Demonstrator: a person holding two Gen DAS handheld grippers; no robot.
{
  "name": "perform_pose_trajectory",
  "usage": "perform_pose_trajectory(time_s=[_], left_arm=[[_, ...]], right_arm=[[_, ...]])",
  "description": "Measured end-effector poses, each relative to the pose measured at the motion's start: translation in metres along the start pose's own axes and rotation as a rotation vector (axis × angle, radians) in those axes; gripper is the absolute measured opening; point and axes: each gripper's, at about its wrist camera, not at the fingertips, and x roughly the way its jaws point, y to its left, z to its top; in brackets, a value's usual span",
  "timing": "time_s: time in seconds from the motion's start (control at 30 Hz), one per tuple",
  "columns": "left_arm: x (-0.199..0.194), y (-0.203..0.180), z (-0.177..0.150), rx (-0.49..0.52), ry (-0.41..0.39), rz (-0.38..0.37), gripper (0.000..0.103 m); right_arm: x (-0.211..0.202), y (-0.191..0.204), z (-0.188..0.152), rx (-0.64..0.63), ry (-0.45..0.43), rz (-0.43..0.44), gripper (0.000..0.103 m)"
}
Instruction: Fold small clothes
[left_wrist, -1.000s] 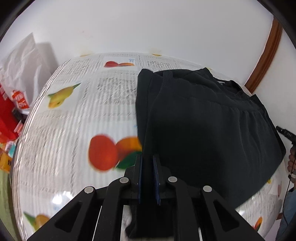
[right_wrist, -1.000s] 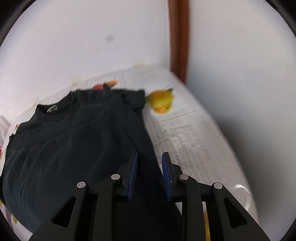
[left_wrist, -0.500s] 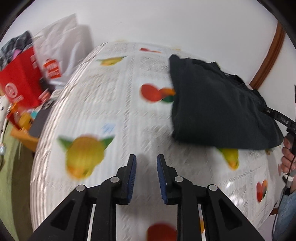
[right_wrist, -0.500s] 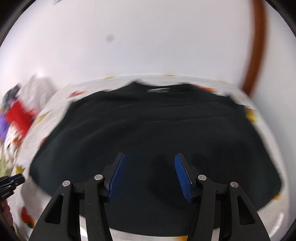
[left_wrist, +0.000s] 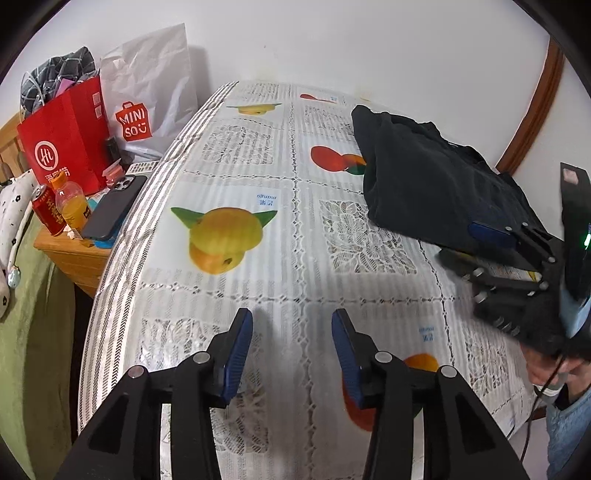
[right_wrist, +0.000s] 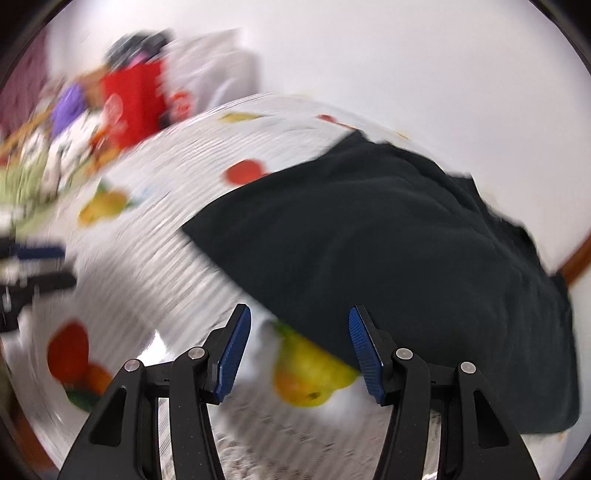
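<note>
Black knit fabric, a small folded garment (left_wrist: 436, 184), lies at about two o'clock in the left wrist view, resting on the bench with its near edge well apart from the left gripper (left_wrist: 291, 354), whose blue-padded fingers stand wide apart over bare cloth and hold nothing. In the blurred right wrist view the same garment fills the two o'clock side, and the right gripper (right_wrist: 299, 350) is likewise spread wide and empty, its right finger just beside the garment's near hem. The fold looks partly made, so the sensible next move, as I judge it, is to bring the right gripper low to that hem, pinch both layers together near a corner, and let the left gripper take the matching corner so the edge lifts evenly without dragging the plastic cover. The bench wears a white lace-patterned plastic tablecloth printed with fruit (left_wrist: 258, 258), glossy and likely slippery. At ten o'clock stand a red paper shopping bag (left_wrist: 62, 144), a white paper shopping bag (left_wrist: 147, 85), an orange drink bottle (left_wrist: 74, 205) and a dark smartphone (left_wrist: 112, 208) on a wooden side cabinet (left_wrist: 70, 254); a plain white wall (left_wrist: 351, 40) rises behind.
</note>
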Motion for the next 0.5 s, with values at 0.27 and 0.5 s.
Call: perform_pose_trajectory(time_s=[0.27, 0.5], left_arm=[[0.001, 0.007, -0.001, -0.017, -0.016, -0.041, 0.047], [0.005, 0.013, 0.002, -0.022, -0.034, -0.074, 0.049]], right_arm=[[0.021, 0.021, 0.027, -0.086, -0.035, -0.099, 0.058], [0.042, 0.023, 0.048, -0.085, -0.041, -0.134, 0.032]])
